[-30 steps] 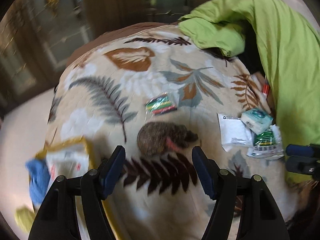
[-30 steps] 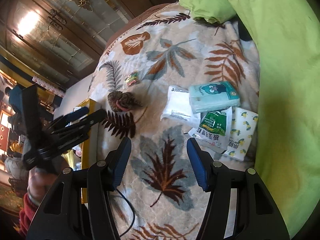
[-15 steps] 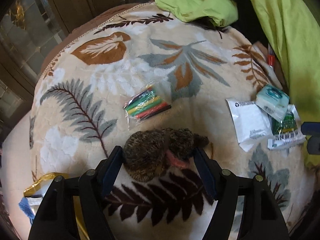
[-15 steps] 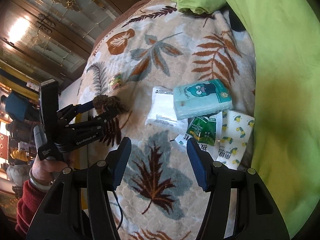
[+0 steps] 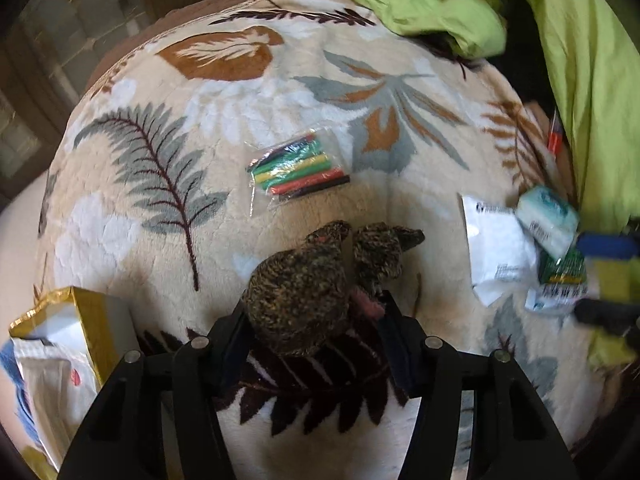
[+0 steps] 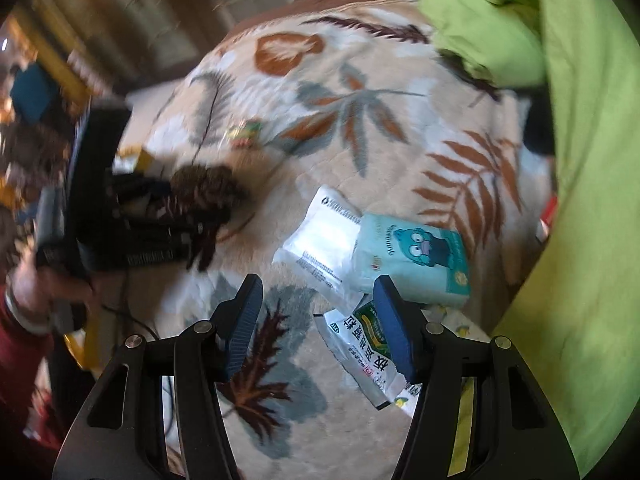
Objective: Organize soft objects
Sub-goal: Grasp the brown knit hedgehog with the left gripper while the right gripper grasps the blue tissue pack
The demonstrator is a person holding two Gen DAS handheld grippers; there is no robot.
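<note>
The left gripper [image 5: 314, 330] has just been closing on the brown knitted sock bundle [image 5: 320, 280], mid-blanket [image 5: 120, 240] near its left edge, pads touching it. The right gripper [image 6: 316, 328] hangs open over the tissue packs [image 6: 412, 258]. Next: lift cleanly without snagging the blanket.

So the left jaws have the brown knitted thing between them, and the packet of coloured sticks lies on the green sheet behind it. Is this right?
Not quite. In the left wrist view the packet of coloured sticks lies on the leaf-patterned blanket, not on the green sheet. The rest holds: the brown knitted thing sits between the left gripper's jaws, which have just been closing.
</note>
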